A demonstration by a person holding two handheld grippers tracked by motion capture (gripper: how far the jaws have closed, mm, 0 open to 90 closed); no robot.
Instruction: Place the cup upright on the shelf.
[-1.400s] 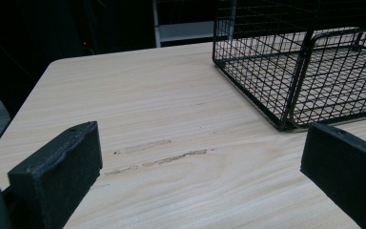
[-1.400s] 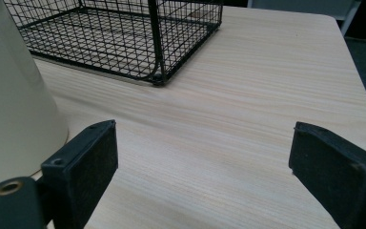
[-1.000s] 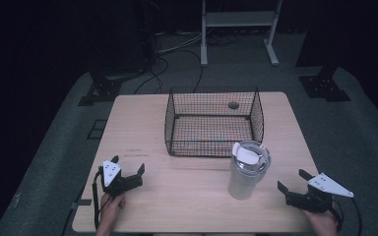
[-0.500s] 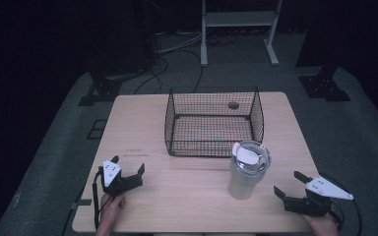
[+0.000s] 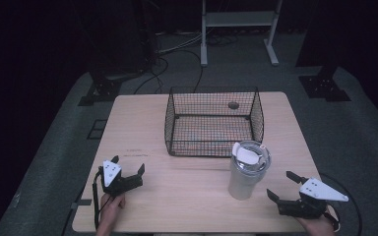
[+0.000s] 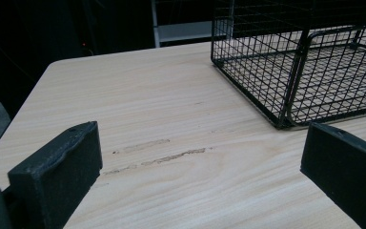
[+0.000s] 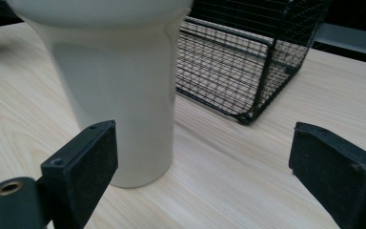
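Dark floor surrounds the desk; the right gripper has been brought closer to the cup.

Its jaws are spread, as are the left gripper's. The cup stands near the front right corner, just before the basket, probably not touching. A grasp seems intended; open room is left along the front edge.

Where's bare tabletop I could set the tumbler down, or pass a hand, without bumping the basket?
Bare table stretches between the left gripper and the tumbler, in front of the wire basket. The strip left of the basket is free too. It is tight where the tumbler stands close to the basket's front corner, with the right gripper beside it.
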